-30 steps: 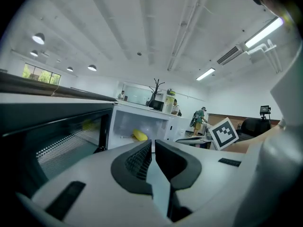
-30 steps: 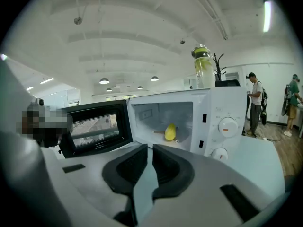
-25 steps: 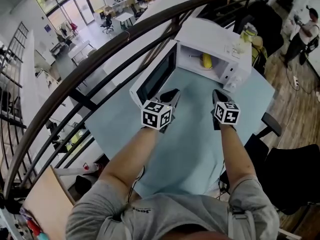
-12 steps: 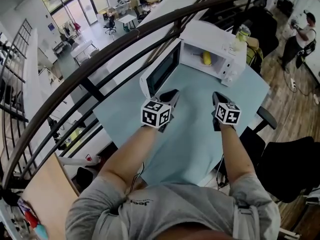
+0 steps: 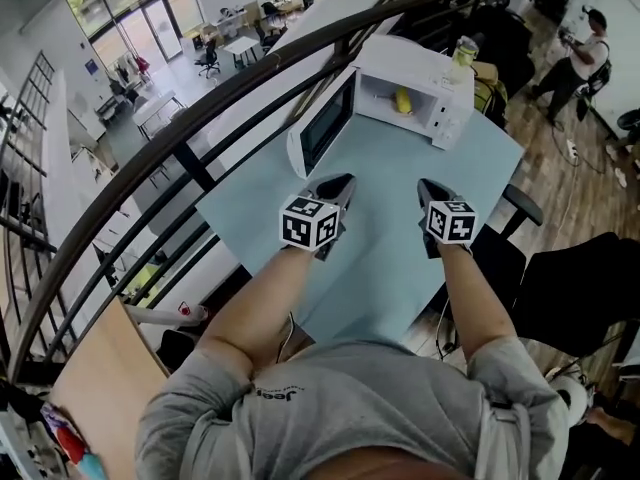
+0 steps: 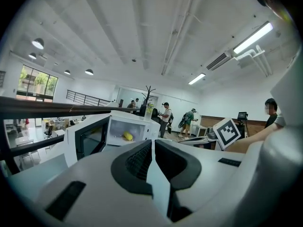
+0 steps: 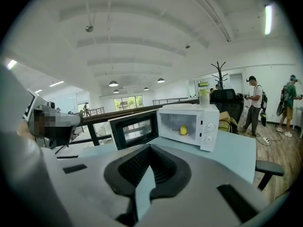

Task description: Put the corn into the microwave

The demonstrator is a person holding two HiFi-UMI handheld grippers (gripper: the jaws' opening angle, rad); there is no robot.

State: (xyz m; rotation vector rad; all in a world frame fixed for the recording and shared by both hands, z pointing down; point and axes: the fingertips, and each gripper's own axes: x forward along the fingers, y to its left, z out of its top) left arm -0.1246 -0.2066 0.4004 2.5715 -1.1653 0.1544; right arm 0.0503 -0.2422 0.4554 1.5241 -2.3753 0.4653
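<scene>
Pulled back across the tabletop, left hand-held gripper and right hand-held gripper are closed, empty; corn lies inside the microwave at twelve o'clock, door open, so placing looks done.

A light-blue table is set against a dark curved railing, beyond which a lower floor is overlooked (desks are seen there). Tall windows are found at eleven o'clock, wooden flooring at two o'clock, a black office chair at four. The white ceiling is lit by a strip light and pendant lamps.
</scene>
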